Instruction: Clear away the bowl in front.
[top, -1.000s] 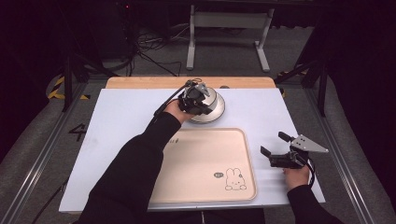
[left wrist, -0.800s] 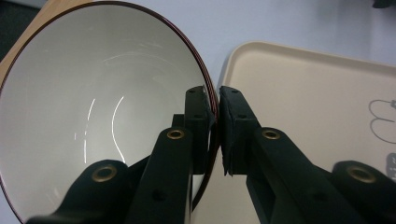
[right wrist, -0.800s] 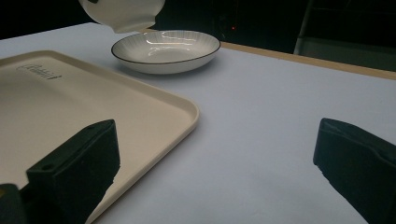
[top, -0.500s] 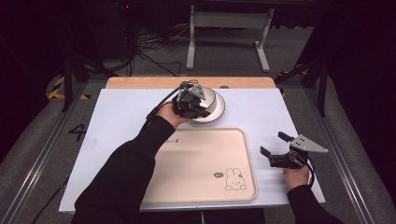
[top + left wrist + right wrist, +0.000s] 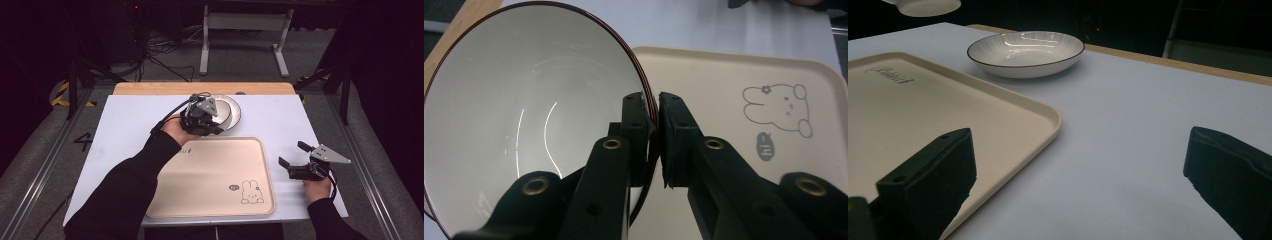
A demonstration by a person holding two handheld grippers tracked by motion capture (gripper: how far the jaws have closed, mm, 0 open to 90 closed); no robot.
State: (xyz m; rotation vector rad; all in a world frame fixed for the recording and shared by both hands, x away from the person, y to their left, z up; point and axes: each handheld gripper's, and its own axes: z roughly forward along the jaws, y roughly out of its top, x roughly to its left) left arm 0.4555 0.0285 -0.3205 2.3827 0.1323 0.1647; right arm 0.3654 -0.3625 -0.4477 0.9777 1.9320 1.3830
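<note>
Held in the air near the far edge of the surface: a glossy white bowl with a thin dark-red rim, tilted, its mouth turned toward the left gripper view. Gripped by the left tongs, clamped on the rim with one jaw inside the wall and one outside, probably because a thin rim is the only place such narrow jaws can take hold. Seen from the right gripper view as a pale underside hanging clear above the surface.

Just below and beside it, a shallow white ribbed plate with a dark edge line, lying flat on the pale grey surface close to the far edge.

Nearer, in the middle, a beige plastic tray with a rabbit drawing, bare, perhaps meant to receive the bowl.

At the near right corner, right tongs wide apart, gripping nothing, resting beside the tray, apparently waiting.
</note>
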